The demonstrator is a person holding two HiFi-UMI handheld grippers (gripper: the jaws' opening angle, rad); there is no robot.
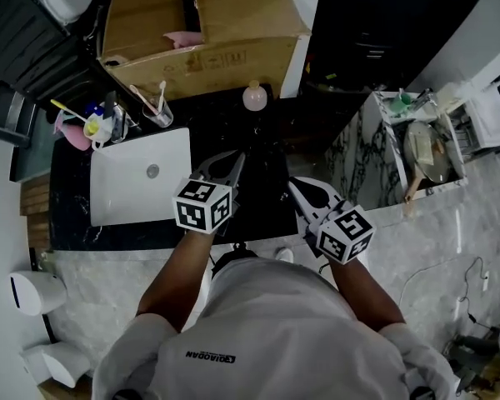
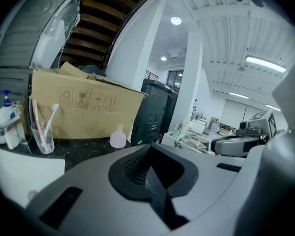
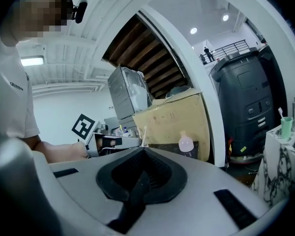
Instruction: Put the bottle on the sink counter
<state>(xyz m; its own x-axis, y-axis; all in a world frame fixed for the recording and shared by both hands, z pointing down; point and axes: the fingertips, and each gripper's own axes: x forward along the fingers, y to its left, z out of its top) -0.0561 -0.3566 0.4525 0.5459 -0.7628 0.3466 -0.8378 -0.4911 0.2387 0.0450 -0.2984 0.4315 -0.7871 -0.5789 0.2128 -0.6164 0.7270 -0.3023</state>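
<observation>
Bottle (image 1: 254, 97) stands at twelve o'clock on the dark surface (image 1: 258, 140), just beside the cardboard box (image 1: 204, 23); likely light and slick, so take its round belly, not the neck; your left claw (image 1: 236, 157) and right claw (image 1: 294, 183) are closed, empty

Polished dark stone counter (image 1: 262, 136), smooth glossy white sink (image 1: 125, 192).
Behind the sink, a matt brown cardboard box (image 1: 208, 61); off the sink's back right corner, a frosted pink plastic bottle (image 1: 254, 97).
</observation>
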